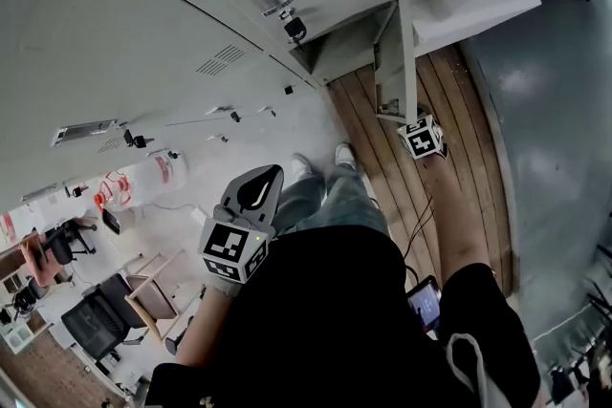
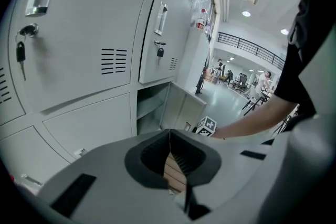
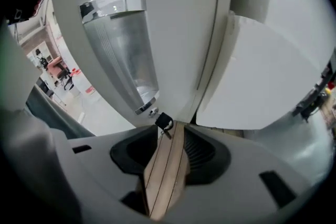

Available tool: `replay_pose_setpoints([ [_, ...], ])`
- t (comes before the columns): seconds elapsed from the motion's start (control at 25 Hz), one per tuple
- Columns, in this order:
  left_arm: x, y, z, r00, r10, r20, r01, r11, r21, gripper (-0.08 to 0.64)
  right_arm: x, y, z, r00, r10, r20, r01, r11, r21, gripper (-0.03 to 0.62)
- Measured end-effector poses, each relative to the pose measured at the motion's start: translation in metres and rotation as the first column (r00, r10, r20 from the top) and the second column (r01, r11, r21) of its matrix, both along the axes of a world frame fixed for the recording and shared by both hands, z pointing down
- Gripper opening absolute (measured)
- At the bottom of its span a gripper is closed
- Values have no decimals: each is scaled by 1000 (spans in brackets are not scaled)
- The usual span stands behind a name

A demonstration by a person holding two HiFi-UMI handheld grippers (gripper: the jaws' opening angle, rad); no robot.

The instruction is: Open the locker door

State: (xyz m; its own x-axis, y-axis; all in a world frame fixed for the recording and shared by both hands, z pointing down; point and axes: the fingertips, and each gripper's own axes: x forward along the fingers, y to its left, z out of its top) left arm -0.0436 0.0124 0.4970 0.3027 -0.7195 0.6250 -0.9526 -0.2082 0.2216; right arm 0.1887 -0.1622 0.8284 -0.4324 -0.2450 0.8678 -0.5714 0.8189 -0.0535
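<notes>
The grey lockers point(image 1: 143, 24) fill the top of the head view. One low locker door point(image 1: 394, 53) stands swung out over the wooden floor, with its dark compartment point(image 1: 344, 48) showing beside it. My right gripper's marker cube point(image 1: 422, 137) sits just below that door's lower edge. In the right gripper view my right gripper point(image 3: 170, 134) is open with nothing between the jaws; beyond them are a chrome handle point(image 3: 123, 50) and a black key point(image 3: 164, 123). My left gripper point(image 1: 268, 175) is held back from the lockers, shut and empty point(image 2: 169, 134).
The person's legs and shoes point(image 1: 325, 162) stand on pale floor next to the wooden strip point(image 1: 430, 167). Other locker doors carry handles and hanging keys point(image 2: 20, 52). A phone point(image 1: 424, 301) hangs at the person's right hip. Office chairs point(image 1: 91, 315) stand behind on the left.
</notes>
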Motion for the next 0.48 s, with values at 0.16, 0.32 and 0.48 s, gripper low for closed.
replay_pose_setpoints([
  [0.16,10,-6,0,999,39,-9,-39,999,3,23,45,-9,-8,991,128,-47,-127,992,22,166],
  [0.32,18,-11,0,997,73,-19,-73,997,8,23,82,-8,-11,973,220,-66,-218,975,38,166],
  [0.48,28,-16,-1,993,112,-32,-111,994,15,23,106,3,-23,960,271,-75,-268,962,48,166],
])
